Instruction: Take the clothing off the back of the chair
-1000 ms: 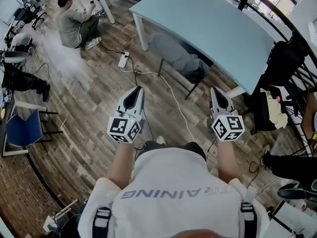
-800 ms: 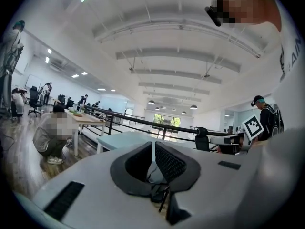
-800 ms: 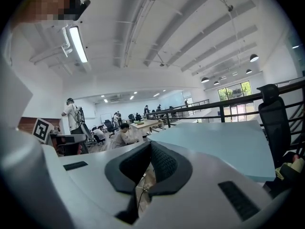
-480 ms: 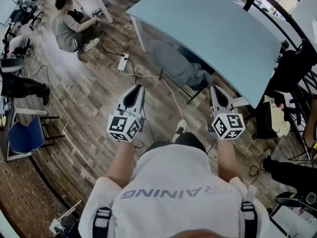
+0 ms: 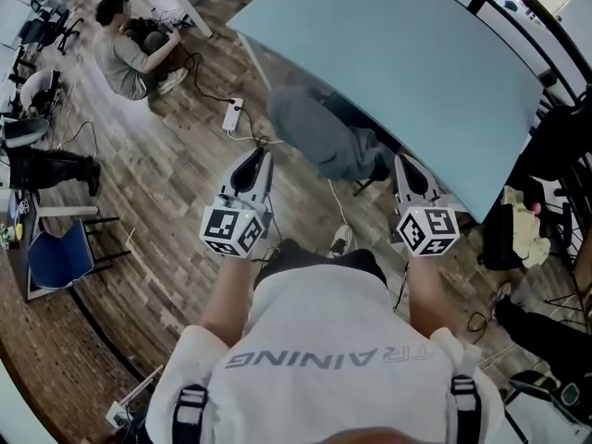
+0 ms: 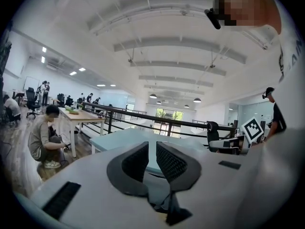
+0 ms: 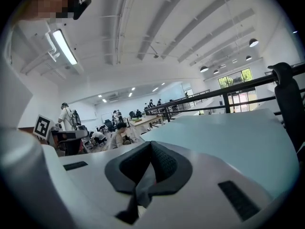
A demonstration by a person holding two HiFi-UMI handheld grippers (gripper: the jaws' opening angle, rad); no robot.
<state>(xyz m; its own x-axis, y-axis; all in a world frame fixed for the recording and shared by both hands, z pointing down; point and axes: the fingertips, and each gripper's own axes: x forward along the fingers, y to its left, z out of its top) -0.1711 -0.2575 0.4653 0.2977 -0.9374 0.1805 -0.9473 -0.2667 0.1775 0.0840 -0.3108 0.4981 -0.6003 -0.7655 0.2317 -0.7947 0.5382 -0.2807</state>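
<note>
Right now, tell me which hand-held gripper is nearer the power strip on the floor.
Left. The left hand-held gripper shows below-right of the power strip in the head view; the right hand-held gripper is farther right, past the grey clothing.

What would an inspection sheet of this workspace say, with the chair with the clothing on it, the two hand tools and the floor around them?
Surface: light blue table over a wooden floor.
Job's things: grey clothing draped over the back of the chair, which is tucked against the table edge.
Clutter: pale bundle on a dark seat at the right.
Grippers: left gripper and right gripper both shut, nothing held, short of the clothing.
Cables: white power strip; white cable trails across the floor.
Surroundings: crouching person, blue chair, black railing.
</note>
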